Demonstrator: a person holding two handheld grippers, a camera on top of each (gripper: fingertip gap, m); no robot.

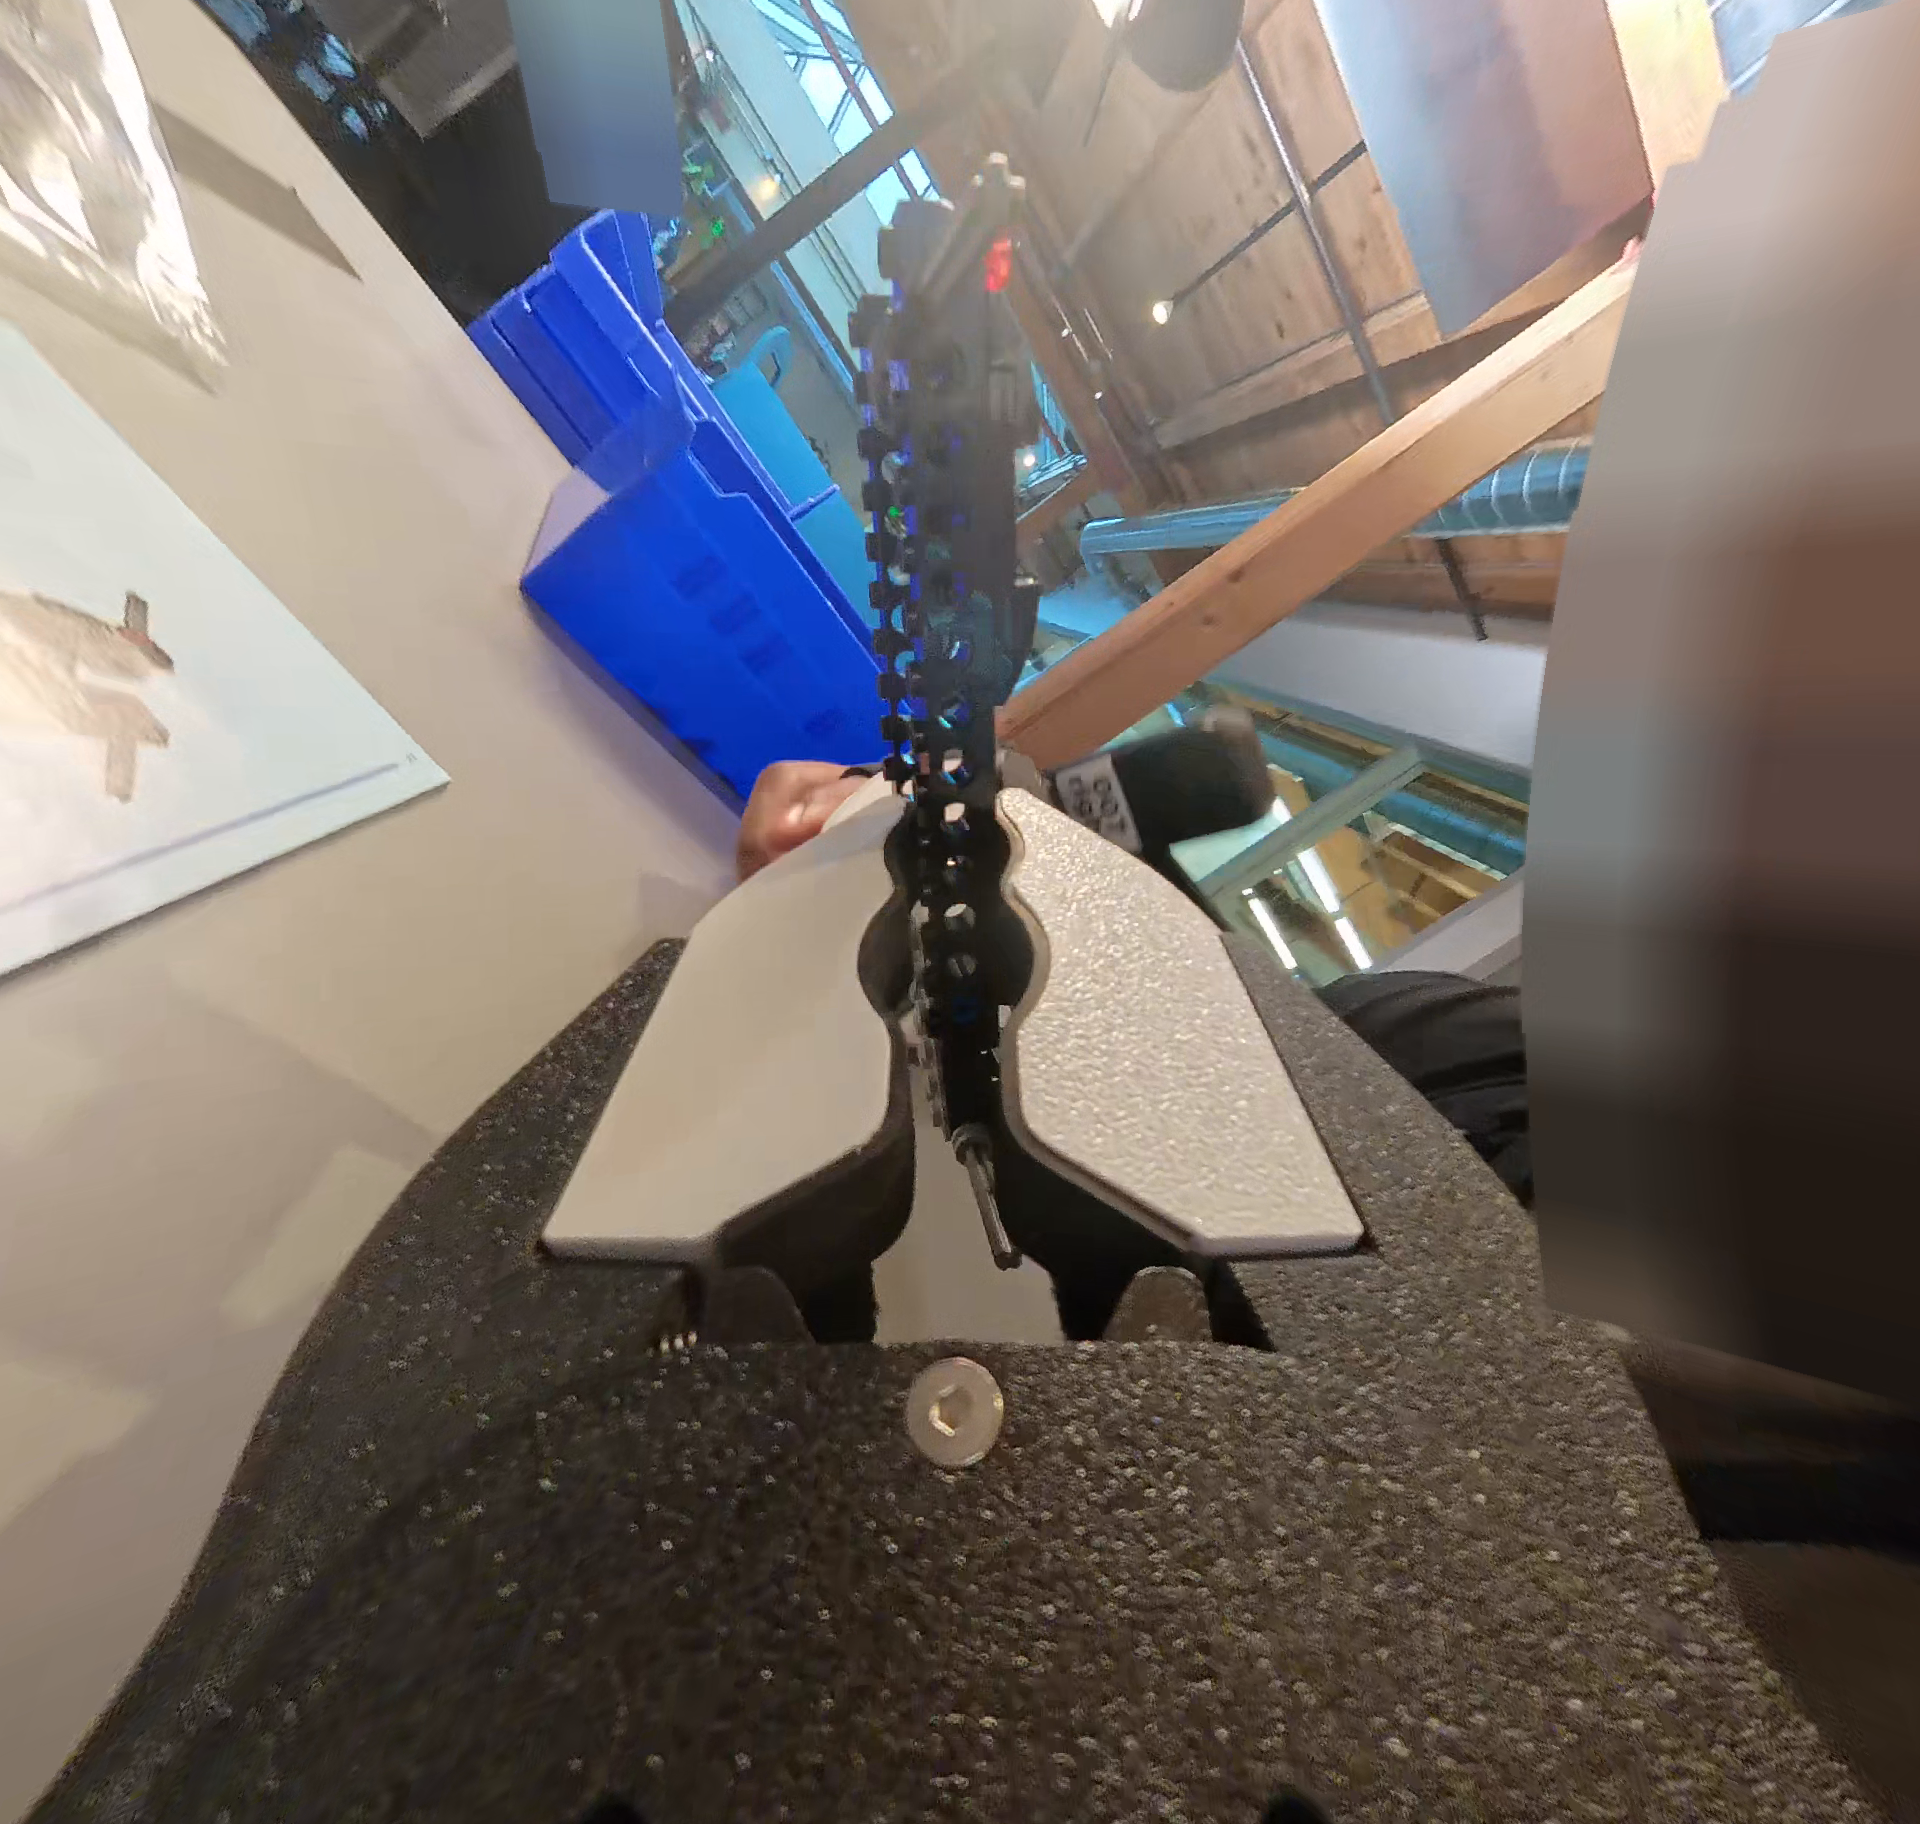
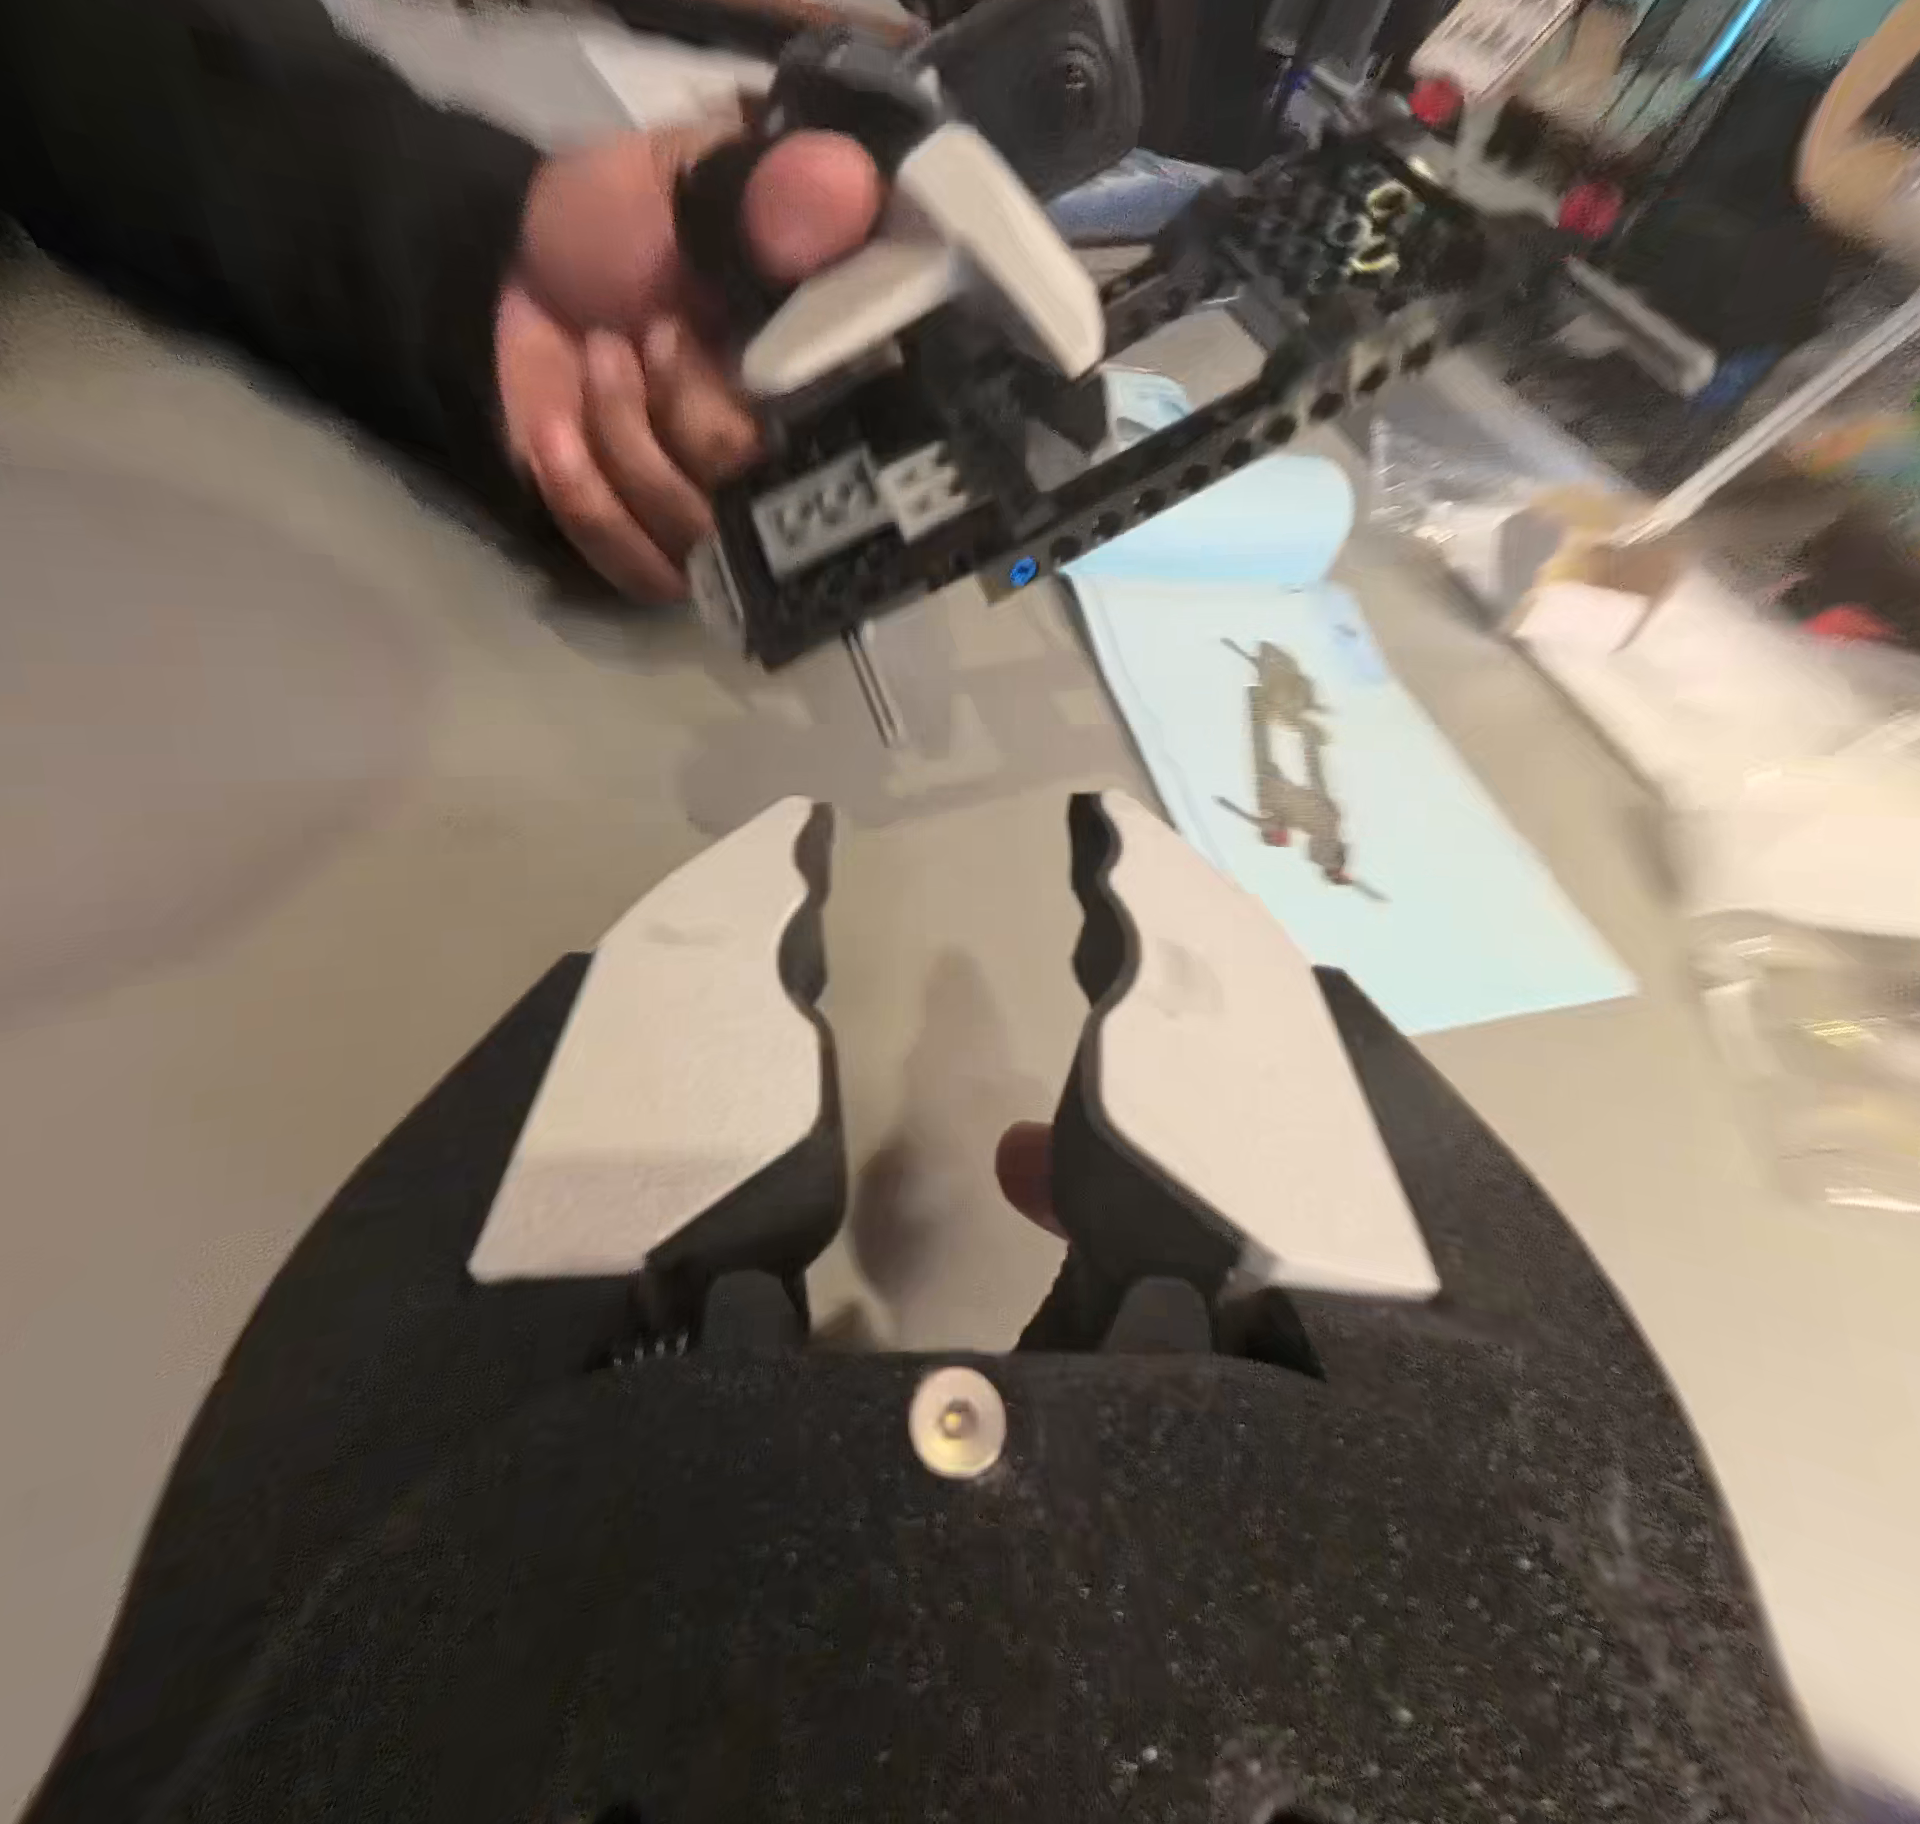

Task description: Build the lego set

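My left gripper [image 1: 948, 818] is shut on a long black toy-brick assembly [image 1: 940, 527] made of holed beams, held up in the air with a thin axle [image 1: 987, 1198] sticking out toward the camera. In the right wrist view the same assembly [image 2: 1091, 444] shows clamped in the left gripper's pale fingers [image 2: 935, 257], held by a person's hand [image 2: 623, 340] above the table. My right gripper [image 2: 948, 818] is open and empty, just below and in front of the assembly, not touching it.
A pale blue instruction sheet [image 2: 1351, 787] lies on the grey table [image 2: 260, 839]; it also shows in the left wrist view [image 1: 156, 683]. Blue bins [image 1: 675, 548] stand at the table's far side. Clear plastic bags [image 2: 1766, 891] lie to the right.
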